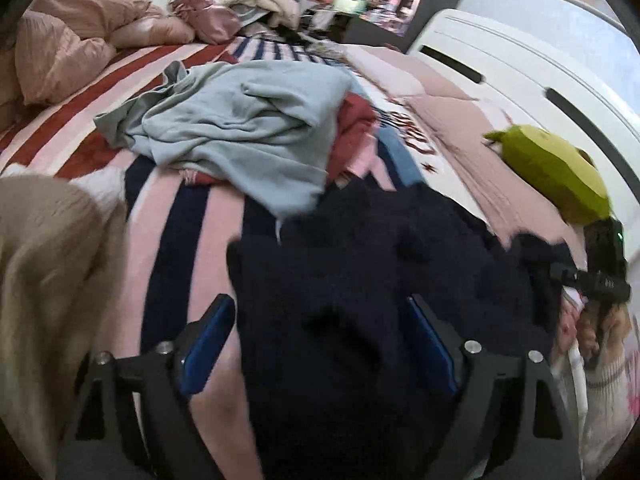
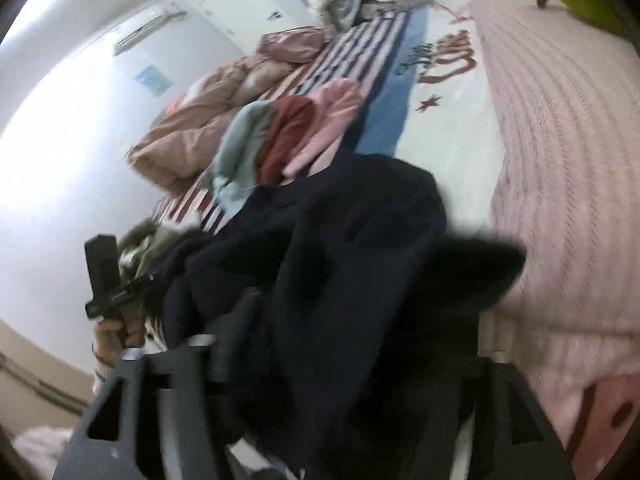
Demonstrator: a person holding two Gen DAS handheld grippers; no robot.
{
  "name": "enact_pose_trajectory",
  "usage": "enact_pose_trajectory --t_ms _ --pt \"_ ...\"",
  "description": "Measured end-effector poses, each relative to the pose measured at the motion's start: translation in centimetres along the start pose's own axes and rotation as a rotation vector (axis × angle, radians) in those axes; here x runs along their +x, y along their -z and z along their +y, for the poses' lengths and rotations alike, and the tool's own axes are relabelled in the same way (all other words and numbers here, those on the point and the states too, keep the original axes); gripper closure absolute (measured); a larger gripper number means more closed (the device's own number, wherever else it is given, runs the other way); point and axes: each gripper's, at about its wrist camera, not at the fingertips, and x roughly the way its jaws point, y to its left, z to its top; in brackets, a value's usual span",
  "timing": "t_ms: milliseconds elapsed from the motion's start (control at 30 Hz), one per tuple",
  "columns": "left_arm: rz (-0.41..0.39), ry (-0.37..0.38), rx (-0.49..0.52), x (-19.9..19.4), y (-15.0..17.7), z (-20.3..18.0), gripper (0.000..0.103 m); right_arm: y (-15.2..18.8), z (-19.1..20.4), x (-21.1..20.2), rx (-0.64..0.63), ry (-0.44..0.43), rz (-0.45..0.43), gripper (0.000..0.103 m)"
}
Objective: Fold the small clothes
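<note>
Left wrist view: left tool [image 1: 320, 344] spread wide, blue pads [image 1: 208, 344] well apart, nothing clamped. Navy garment [image 1: 360, 280] bunched on the bed [image 1: 172, 248], lying between and under the fingers, spilling to the right. Farther off, grey top [image 1: 240, 128] heaped over a red piece [image 1: 356, 128] and a pink one [image 1: 366, 160]. Beige cloth [image 1: 52, 248] near left. Green plush [image 1: 556, 172] at right on the pink blanket [image 1: 472, 128]. Pillows [image 1: 68, 44] far left. Right tool's body [image 1: 604, 268] at the right edge, beside the navy garment.

Right wrist view, tilted and blurred: right tool [image 2: 348, 336] mostly buried under navy garment [image 2: 340, 260], which drapes over both fingers; opening hidden, so cannot tell whether anything is pinched. Beyond it, grey [image 2: 240, 148], red [image 2: 288, 132] and pink [image 2: 328, 120] pieces side by side on the striped bed [image 2: 352, 48]. Pink blanket [image 2: 560, 160] at right. Left tool's body [image 2: 108, 280] at left, gripped by a hand [image 2: 116, 332].
</note>
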Motion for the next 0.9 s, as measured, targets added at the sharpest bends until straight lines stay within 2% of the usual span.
enact_pose_trajectory --t_ms 67,133,200,333,367,400,433,467,500,533,567,600,700,800,900 --pt "0.012 0.020 0.003 -1.5 2.0 0.0 0.017 1.5 0.9 -1.2 -0.064 0.067 0.011 0.027" --pt "0.038 0.036 0.006 -2.1 3.8 -0.4 0.017 3.3 1.0 -2.2 -0.089 0.093 0.033 0.027" --pt "0.074 0.059 0.027 -2.3 5.9 -0.9 0.017 5.5 0.6 -2.5 -0.086 0.060 0.073 0.023" --pt "0.144 0.096 0.047 -0.7 9.7 -2.5 0.017 9.0 0.6 -1.1 -0.117 0.034 0.157 0.023" --pt "0.128 0.077 0.057 -0.5 10.1 -2.8 0.017 9.7 0.9 -0.6 -0.133 0.029 0.169 0.023" --pt "0.109 0.048 0.079 -0.3 10.5 -3.4 0.017 10.2 1.3 -0.2 -0.159 0.036 0.157 0.026" --pt "0.107 0.015 0.112 -0.1 10.7 -4.3 0.025 10.5 1.8 0.1 -0.186 0.044 0.143 0.030" --pt "0.105 -0.001 0.124 -0.1 10.7 -4.9 0.036 10.6 2.3 0.6 -0.205 0.049 0.136 0.052" --pt "0.109 -0.014 0.128 0.0 10.6 -5.4 0.058 10.6 2.7 1.0 -0.209 0.059 0.136 0.083" --pt "0.117 -0.021 0.131 0.0 10.5 -5.9 0.073 10.6 3.0 1.7 -0.205 0.066 0.152 0.091" --pt "0.124 0.000 0.138 -0.2 10.3 -6.4 0.084 10.4 3.3 2.2 -0.208 0.067 0.163 0.091" --pt "0.127 0.019 0.138 -0.2 10.1 -6.5 0.087 10.3 3.8 2.4 -0.224 0.074 0.151 0.093" --pt "0.076 0.016 0.171 -2.4 9.7 -7.5 0.088 9.9 5.1 1.1 -0.240 0.023 0.092 0.095" --pt "0.007 0.090 0.158 -5.8 8.7 -8.0 0.088 8.7 6.5 -1.8 -0.267 0.000 0.000 0.096" --pt "-0.076 0.113 0.139 -8.5 6.3 -8.0 0.088 6.5 7.5 -3.9 -0.279 -0.001 -0.085 0.096"
